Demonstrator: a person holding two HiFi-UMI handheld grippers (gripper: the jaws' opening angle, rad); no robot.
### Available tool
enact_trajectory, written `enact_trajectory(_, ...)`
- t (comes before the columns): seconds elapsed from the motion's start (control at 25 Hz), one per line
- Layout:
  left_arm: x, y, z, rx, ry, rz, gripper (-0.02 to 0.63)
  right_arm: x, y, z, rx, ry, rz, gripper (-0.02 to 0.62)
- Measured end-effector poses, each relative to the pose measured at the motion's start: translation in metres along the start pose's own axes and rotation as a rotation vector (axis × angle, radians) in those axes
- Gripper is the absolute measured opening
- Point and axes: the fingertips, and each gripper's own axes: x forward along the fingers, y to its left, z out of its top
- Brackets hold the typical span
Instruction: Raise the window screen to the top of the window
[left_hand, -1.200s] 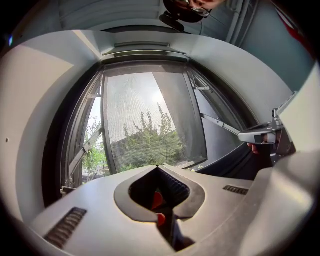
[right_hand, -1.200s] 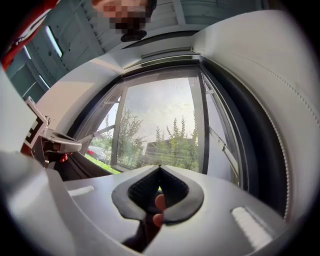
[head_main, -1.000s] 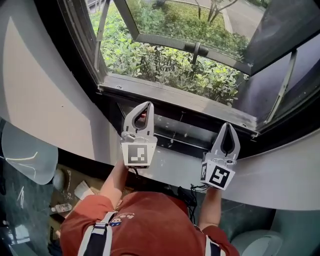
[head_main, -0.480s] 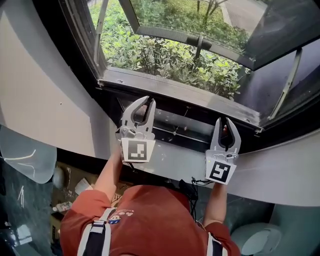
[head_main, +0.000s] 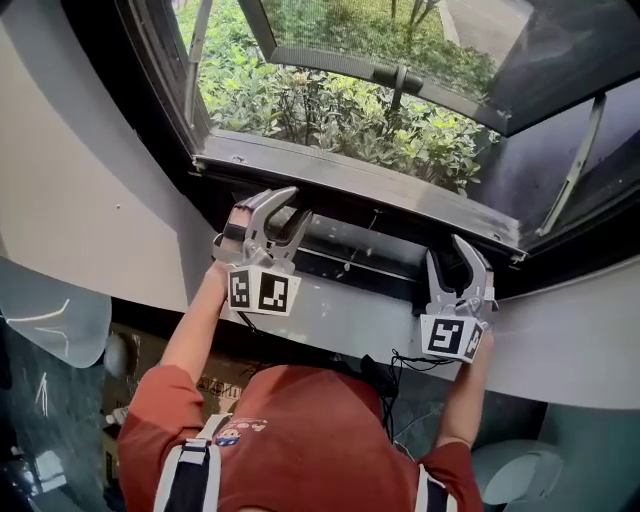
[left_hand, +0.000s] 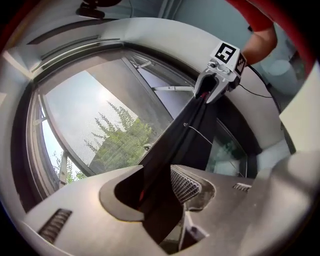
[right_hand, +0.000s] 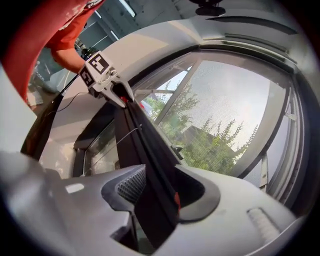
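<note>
— Where's the screen at the moment?

— Its dark pull bar (head_main: 360, 262) lies low, on the room side of the sill (head_main: 330, 172). It runs straight from one pair of tongs to the other, and each pair has it inside its jaws.

— Gripped, then?

— No. The left tongs (head_main: 292, 207) are spread, and so are the right tongs (head_main: 450, 252). Both have just been opening, with the bar between the jaws but not pinched, as far as I can see. I'd say the person is settling a hold for the lift.

— Why one pair at each end?

— So the bar goes up level, I reckon. Pulled from one end only, it might skew in its tracks. Both pairs also point flat at the window, so the jaws straddle the bar edge-on.

— Anything on the bar?

— A thin cord (left_hand: 202, 134) lies against it, somewhere between the two pairs. It's worth keeping out of the pinch.

— And past the tips?

— The sill, then the sash (head_main: 400, 75) swung outward, with green shrubs (head_main: 320, 110) beyond. Behind the tongs is the person's red shirt (head_main: 300, 430).

— How far along is it?

— Barely begun, by my guess. The bar sits at the foot of the opening, and the top is well above both pairs.
</note>
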Motion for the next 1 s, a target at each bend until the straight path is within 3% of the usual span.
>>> enact_trajectory(0.36,0.014,-0.010,-0.014,0.295,0.137,-0.079,0.183,0.012,0.008,-0.024,-0.182,0.132,0.086,0.192)
enact_trajectory(0.56,0.017,-0.012,-0.022,0.439,0.212,-0.088,0.186,0.014,0.010,-0.024,-0.200,0.140,0.092,0.192)
enact_trajectory(0.68,0.017,-0.012,-0.023,0.446,0.215,-0.086,0.185,0.015,0.010,-0.024,-0.203,0.134,0.076,0.192)
enact_trajectory(1.0,0.016,-0.015,-0.021,0.354,0.180,-0.126,0.184,0.014,0.011,-0.025,-0.174,0.122,0.068,0.190)
